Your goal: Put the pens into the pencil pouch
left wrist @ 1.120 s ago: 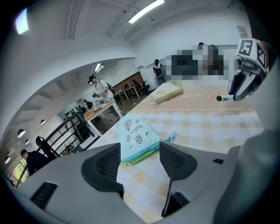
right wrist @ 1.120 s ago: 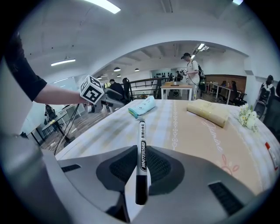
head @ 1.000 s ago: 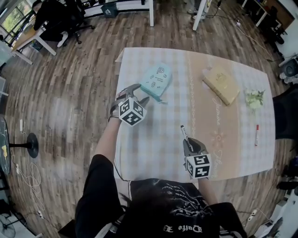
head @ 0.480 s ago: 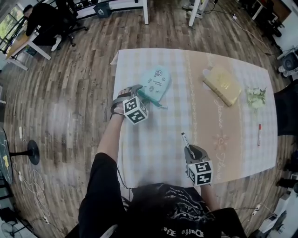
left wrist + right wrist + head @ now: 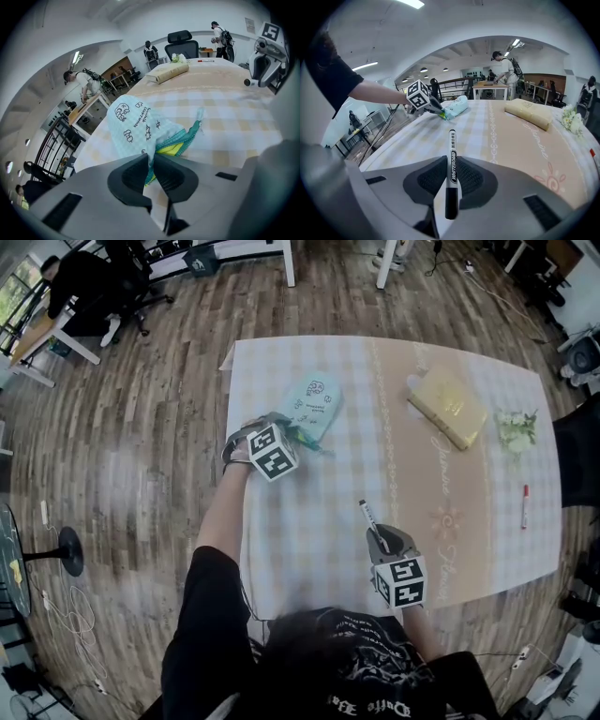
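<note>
A mint-green pencil pouch (image 5: 314, 401) with black doodles lies on the checked tablecloth at the table's left. My left gripper (image 5: 292, 433) has just been closing its jaws, and they now pinch the pouch's (image 5: 136, 122) near lip beside the open zipper, where yellow lining shows; the left gripper (image 5: 152, 157) is shut on that fabric. My right gripper (image 5: 377, 538) hovers near the table's front edge, shut on a black-capped whiteboard marker (image 5: 452, 159) that sticks out past the jaws (image 5: 368, 517). A red pen (image 5: 524, 505) lies far right on the table.
A yellow wrapped book-like block (image 5: 448, 409) and a small bunch of flowers (image 5: 517, 427) sit at the table's far right. The table's left edge (image 5: 232, 418) is close to my left arm. Desks, chairs and people stand beyond the table.
My left gripper dropped toward the pouch's near end and its jaws came together on the pouch's lip. My right gripper stayed put with the marker.
</note>
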{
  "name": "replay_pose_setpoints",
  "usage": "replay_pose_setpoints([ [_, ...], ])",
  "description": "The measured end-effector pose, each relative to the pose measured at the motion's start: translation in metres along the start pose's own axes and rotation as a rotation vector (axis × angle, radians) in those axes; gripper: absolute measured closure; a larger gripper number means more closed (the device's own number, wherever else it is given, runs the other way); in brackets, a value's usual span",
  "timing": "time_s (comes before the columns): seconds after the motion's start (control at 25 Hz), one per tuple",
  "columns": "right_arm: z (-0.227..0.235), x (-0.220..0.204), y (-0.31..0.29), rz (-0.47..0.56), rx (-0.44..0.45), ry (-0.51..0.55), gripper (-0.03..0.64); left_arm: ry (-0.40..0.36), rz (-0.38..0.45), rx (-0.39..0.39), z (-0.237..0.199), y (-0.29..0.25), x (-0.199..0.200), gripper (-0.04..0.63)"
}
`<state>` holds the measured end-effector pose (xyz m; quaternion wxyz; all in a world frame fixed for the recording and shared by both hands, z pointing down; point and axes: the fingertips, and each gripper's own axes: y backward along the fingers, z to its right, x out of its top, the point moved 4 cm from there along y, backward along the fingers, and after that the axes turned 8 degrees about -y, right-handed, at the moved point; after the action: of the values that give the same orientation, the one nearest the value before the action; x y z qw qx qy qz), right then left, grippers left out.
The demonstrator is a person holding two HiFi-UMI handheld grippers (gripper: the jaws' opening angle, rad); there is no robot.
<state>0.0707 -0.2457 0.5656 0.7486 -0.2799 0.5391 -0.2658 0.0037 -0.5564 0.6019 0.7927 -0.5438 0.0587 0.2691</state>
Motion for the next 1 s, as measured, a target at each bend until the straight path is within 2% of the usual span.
replay_pose_setpoints([
  [0.2, 0.005, 0.003, 0.004, 0.010, -0.012, -0.012, 0.543, 0.106, 0.034, -0.013, -0.008, 0.007, 0.003, 0.551],
  [0.52, 0.003, 0.009, 0.018, 0.055, -0.008, 0.010, 0.543, 0.209, 0.127, 0.008, -0.008, 0.046, 0.023, 0.555],
  [0.64, 0.002, 0.011, 0.028, 0.077, -0.006, 0.022, 0.543, 0.254, 0.151, 0.012, -0.001, 0.063, 0.031, 0.555],
  [0.84, 0.000, 0.012, 0.049, 0.108, -0.006, 0.055, 0.543, 0.411, 0.195, -0.036, 0.021, 0.097, 0.054, 0.555],
  [1.0, -0.003, 0.012, 0.065, 0.136, 0.004, 0.082, 0.545, 0.473, 0.203, -0.031, 0.041, 0.122, 0.070, 0.555],
])
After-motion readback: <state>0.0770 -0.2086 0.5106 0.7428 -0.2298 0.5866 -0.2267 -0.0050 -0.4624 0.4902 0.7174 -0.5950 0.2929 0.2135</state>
